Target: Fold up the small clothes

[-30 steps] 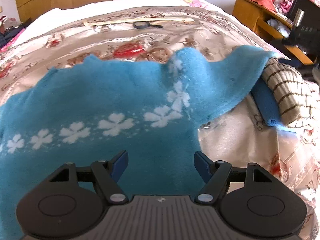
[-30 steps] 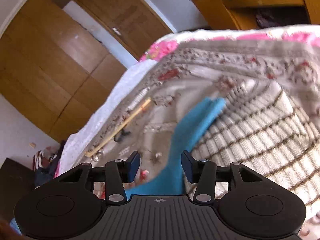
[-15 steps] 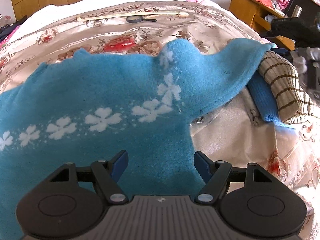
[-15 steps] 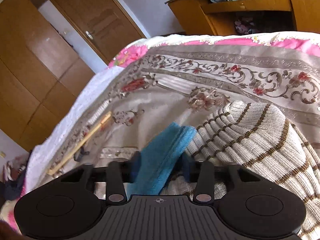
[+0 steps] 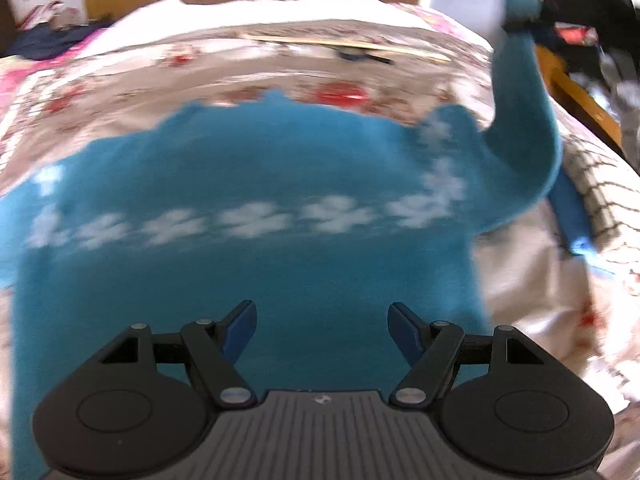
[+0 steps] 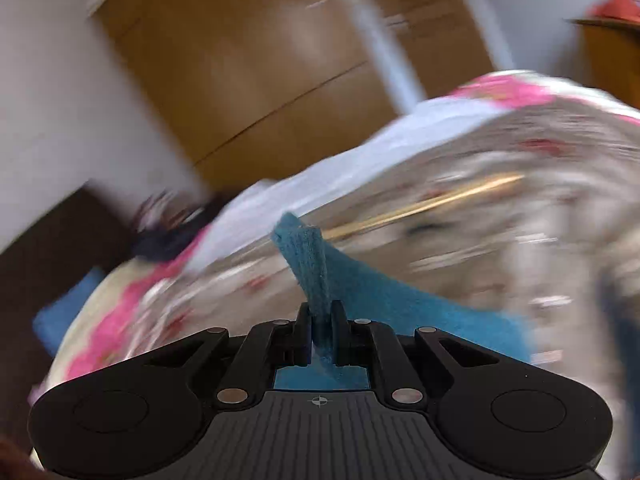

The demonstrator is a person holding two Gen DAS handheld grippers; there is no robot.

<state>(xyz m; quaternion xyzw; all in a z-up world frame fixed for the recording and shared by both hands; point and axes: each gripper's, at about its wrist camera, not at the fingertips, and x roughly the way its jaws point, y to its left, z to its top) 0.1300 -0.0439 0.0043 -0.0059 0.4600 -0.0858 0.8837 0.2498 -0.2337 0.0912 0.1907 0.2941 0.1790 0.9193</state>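
Note:
A blue fleece sweater (image 5: 280, 184) with a row of white flowers lies spread on the flowered bedspread (image 5: 160, 80). My left gripper (image 5: 322, 326) is open and empty, low over the sweater's body. My right gripper (image 6: 320, 320) is shut on the cuff of the sweater's sleeve (image 6: 308, 256). In the left wrist view that sleeve (image 5: 524, 92) rises from the bed at the right up to the right gripper (image 5: 520, 24) at the top right. Both views are blurred by motion.
A folded striped beige garment (image 5: 600, 184) on a blue one (image 5: 572, 216) lies at the right of the bed. A long wooden stick (image 5: 344, 44) lies at the bed's far side. A wooden shelf unit (image 5: 580, 96) stands to the right; wooden wardrobe doors (image 6: 280, 60) stand behind.
My right gripper has closed on the sleeve cuff and lifted it off the striped garment, up and toward the far side. My left gripper has shifted over the sweater and stayed open.

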